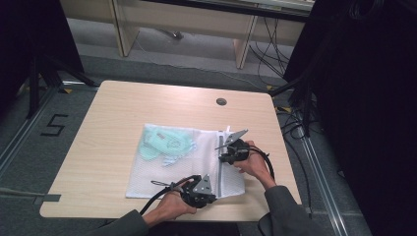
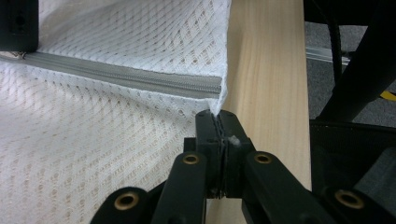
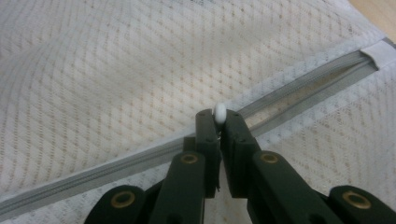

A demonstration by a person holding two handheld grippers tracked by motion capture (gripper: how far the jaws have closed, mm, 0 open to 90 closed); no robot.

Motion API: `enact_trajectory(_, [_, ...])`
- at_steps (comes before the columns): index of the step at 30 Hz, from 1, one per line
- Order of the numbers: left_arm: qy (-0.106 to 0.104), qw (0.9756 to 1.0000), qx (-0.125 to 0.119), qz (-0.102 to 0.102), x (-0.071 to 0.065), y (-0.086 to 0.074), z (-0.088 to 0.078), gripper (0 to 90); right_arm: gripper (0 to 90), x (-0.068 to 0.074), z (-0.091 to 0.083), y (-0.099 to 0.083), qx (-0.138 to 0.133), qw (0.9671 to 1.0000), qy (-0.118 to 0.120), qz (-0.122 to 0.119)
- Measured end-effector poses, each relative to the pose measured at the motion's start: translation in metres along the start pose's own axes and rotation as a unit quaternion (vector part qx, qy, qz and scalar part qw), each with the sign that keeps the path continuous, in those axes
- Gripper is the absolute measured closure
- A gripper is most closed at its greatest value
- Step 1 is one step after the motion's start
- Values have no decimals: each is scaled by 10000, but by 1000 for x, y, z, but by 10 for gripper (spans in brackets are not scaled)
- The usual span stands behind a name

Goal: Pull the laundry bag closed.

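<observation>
A: Zipping, by the look of it. A white mesh laundry bag (image 1: 184,164) with a grey zipper (image 2: 126,77) lies flat in the middle of the light wooden table (image 1: 108,128), with pale green fabric (image 1: 164,143) showing through the mesh at its far left corner.

B: And the tools?

A: The right gripper (image 3: 219,122) has its jaws closed on the small white zipper pull (image 3: 220,113); the bead sits clamped between the tips, right over the zipper line. Beyond the pull, toward the bag's edge, the two sides of the zipper stand slightly apart; on the near side the teeth run together.

B: So the closed stretch lies toward the camera. What about the other hand?

A: The left gripper (image 2: 219,128) is shut on the corner of the bag, just below where the zipper ends, at the table's near edge. From above it (image 1: 199,191) sits at the bag's near side, with the right one (image 1: 231,150) farther up the same seam.

B: Why pinch the corner?

A: My guess is to anchor it. Mesh is limp, and without a hold at one end the whole bag would slide or bunch when the pull is drawn. Holding the fabric taut along the seam should let the slider travel cleanly.

B: Any risk?

A: The bead is small and smooth, so it could slip out of the jaws.
</observation>
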State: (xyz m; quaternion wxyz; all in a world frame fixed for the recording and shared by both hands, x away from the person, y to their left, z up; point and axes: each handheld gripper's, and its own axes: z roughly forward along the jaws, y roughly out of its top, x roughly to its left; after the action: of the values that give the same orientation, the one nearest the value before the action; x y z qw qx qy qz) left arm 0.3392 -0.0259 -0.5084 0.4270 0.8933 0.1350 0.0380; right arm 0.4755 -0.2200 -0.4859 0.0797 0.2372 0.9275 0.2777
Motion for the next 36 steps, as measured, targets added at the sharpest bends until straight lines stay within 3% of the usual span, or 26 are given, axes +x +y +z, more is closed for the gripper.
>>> enact_trajectory(9, [21, 10000, 55, 61, 0, -1, 0, 883, 864, -4, 2, 2, 41, 10000, 15, 25])
enact_trajectory(16, [19, 10000, 40, 36, -2, -1, 1, 883, 863, -8, 3, 2, 8, 10000, -50, 61])
enact_trajectory(19, [7, 10000, -18, -13, -1, -1, 2, 883, 863, -10, 3, 2, 15, 9999, 30, 110])
enact_trajectory(25, [0, 10000, 19, 12, -2, 0, 1, 890, 863, -13, 4, 5, 1, 9999, -77, 120])
enact_trajectory(26, [25, 10000, 50, 42, -2, -1, 1, 892, 864, -14, 5, 5, 6, 9999, 1, 142])
enact_trajectory(31, [41, 10000, 16, 26, -3, -1, 2, 893, 864, -14, 5, 6, -28, 9999, -80, 148])
enact_trajectory(32, [8, 10000, 33, 53, -3, -1, 2, 893, 863, -15, 5, 6, 50, 9999, -66, 62])
enact_trajectory(35, [-25, 10000, 63, 38, -4, -2, 1, 895, 863, -16, 6, 6, 17, 9998, -88, 162])
enact_trajectory(36, [-29, 10000, 21, 10, -4, 0, 1, 895, 863, -19, 6, 8, 52, 9998, -159, 54])
